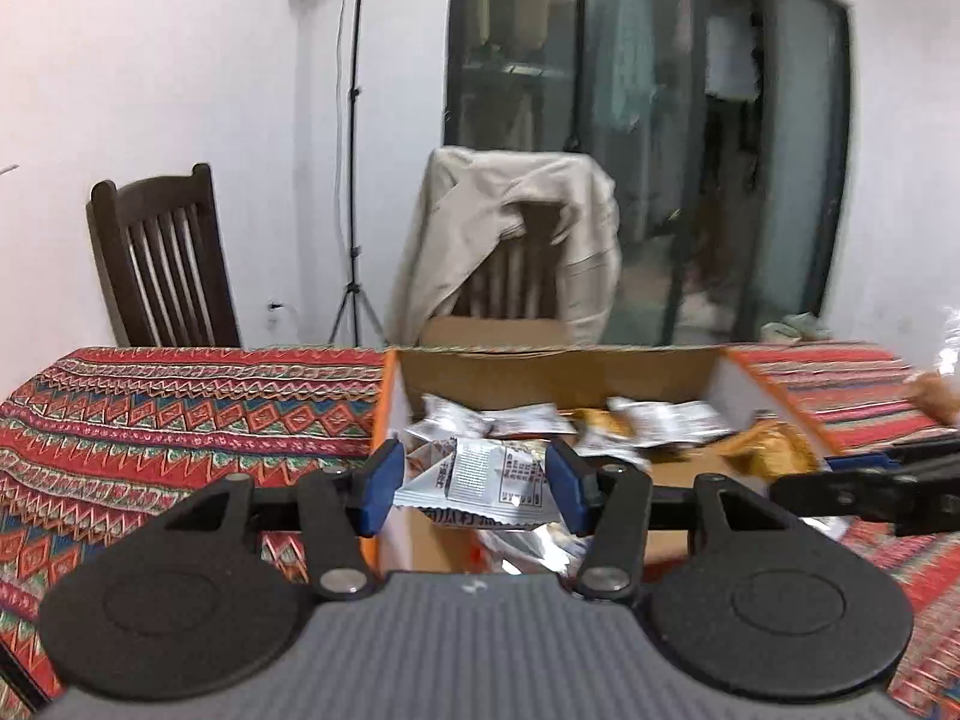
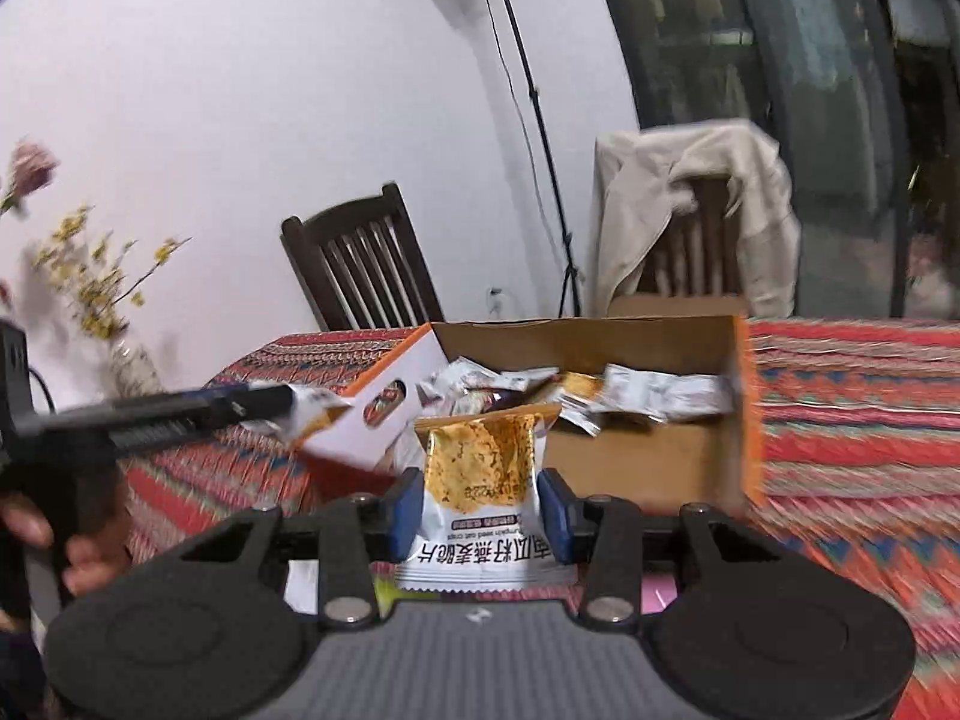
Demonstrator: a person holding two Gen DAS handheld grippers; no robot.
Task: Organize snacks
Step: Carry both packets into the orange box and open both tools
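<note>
Now, going from left to right: a dark wooden chair [image 1: 162, 258] is seen by the white wall; a thin light stand [image 1: 354, 180] is set next to it; a second chair is covered by a pale jacket [image 1: 510, 240]. The patterned tablecloth [image 1: 150, 420] is spread over the table, and an open cardboard box [image 1: 558, 372] is placed on it, with many snack packets [image 1: 660, 420] piled inside. The left gripper [image 1: 474, 489] is held just over the near edge of the box; its blue pads are pressed on a white and silver snack packet [image 1: 486, 480], so it is nearly closed. Off to the right, the right gripper [image 2: 480, 513] is held in front of the box; it is nearly closed too, and an orange and white snack bag [image 2: 480, 480] is squeezed between its pads, standing upright.
</note>
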